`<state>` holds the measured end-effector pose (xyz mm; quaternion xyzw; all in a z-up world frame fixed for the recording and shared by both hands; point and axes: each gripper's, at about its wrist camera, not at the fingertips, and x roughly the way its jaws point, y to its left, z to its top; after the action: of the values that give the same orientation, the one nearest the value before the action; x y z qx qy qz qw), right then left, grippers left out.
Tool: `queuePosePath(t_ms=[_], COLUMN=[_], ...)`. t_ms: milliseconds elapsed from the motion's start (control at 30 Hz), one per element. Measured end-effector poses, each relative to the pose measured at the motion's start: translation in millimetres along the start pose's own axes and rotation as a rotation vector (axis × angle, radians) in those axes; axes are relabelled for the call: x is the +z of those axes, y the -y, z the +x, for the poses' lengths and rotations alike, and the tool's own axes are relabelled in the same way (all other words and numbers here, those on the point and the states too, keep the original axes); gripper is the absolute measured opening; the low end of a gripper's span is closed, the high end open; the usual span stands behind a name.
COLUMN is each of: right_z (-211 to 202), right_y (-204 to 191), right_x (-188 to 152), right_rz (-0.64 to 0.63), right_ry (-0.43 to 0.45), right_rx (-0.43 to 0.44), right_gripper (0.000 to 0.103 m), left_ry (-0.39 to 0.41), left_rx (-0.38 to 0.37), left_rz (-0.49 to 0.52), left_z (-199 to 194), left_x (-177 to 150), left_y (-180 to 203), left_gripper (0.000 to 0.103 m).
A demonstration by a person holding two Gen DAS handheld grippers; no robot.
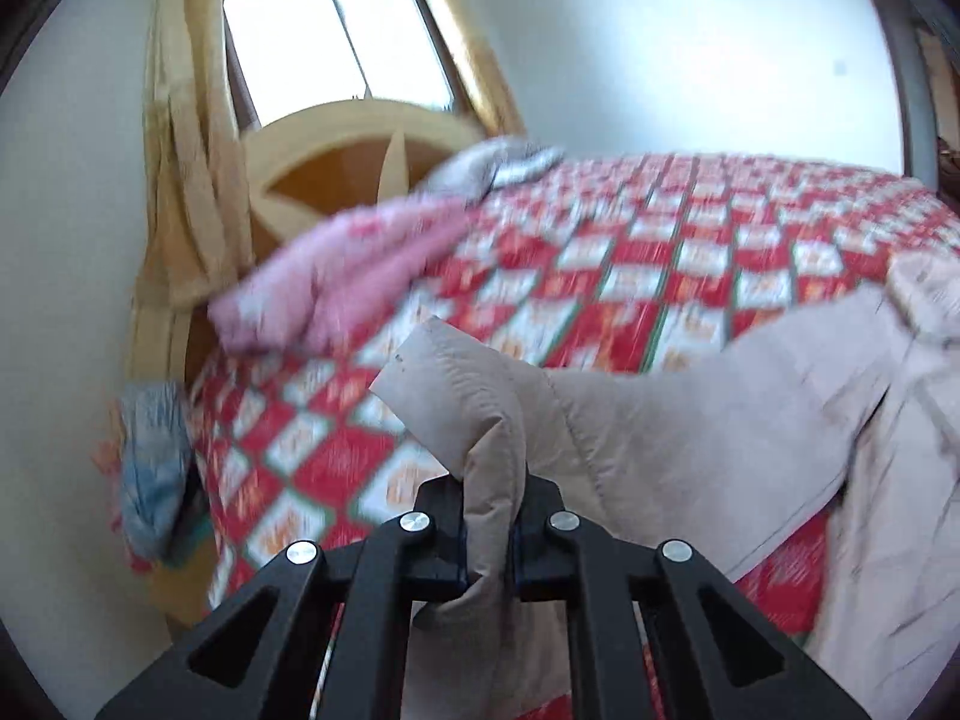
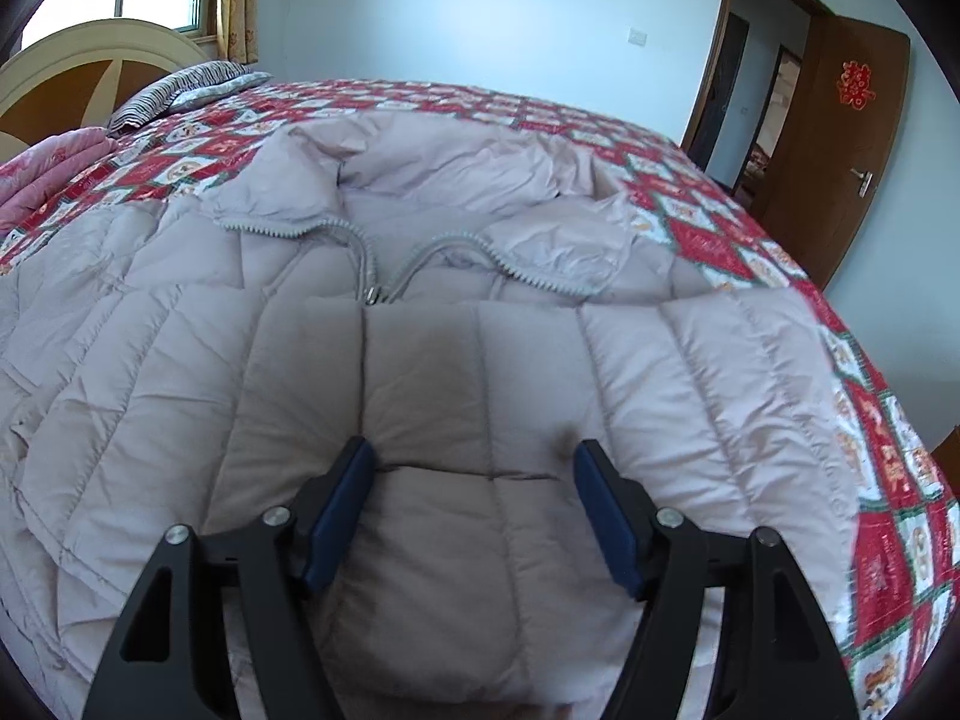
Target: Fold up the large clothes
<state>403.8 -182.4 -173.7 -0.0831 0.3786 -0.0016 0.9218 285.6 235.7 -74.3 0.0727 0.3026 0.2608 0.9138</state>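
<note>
A large beige quilted down jacket (image 2: 420, 360) lies spread on the bed, front up, its zipper (image 2: 378, 282) open at the collar and its hood toward the far side. One sleeve lies folded across its chest. My right gripper (image 2: 474, 462) is open, its blue pads on either side of that folded sleeve just above the fabric. My left gripper (image 1: 489, 510) is shut on the cuff end of the other jacket sleeve (image 1: 474, 414) and holds it lifted above the bed; the jacket body (image 1: 780, 420) trails off to the right.
The bed has a red, white and green patterned cover (image 2: 690, 234). A pink folded blanket (image 1: 336, 282) and a striped pillow (image 2: 180, 90) lie by the wooden headboard (image 1: 336, 168). A curtained window (image 1: 336, 42) is behind. A brown door (image 2: 840, 138) stands open at right.
</note>
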Motion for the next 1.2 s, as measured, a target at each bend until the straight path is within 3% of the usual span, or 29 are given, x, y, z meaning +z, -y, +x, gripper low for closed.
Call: queuePosePath(t_ms=[267,367,567,933,1200], right_z=[-27,-39,-50,-56,-52], right_y=[25,34,61,112,134], right_x=[9,7,0,-20,-37], right_rz=[0.028,0.028,0.065,0.161,0.208], right_ry=[0.028,0.052,0.065,0.073,0.062], right_rx=[-0.001,-0.007,-0.026,-0.085,-0.099], right_gripper=[0.073,0.08,0.08,0.08,0.08], left_ry=[0.136,0.174,0.216,0.224,0.205], left_rx=[-0.117,-0.177,-0.265,-0.435,-0.51], left_rz=[0.058,0.094,0.167,0.279,0.344], left_z=[-54,-73,-99,-145,-159], left_x=[60,74,90,87,72], left_y=[60,93,161,285,345], left_gripper=[0.008,0.008,0.008,0.008,0.008])
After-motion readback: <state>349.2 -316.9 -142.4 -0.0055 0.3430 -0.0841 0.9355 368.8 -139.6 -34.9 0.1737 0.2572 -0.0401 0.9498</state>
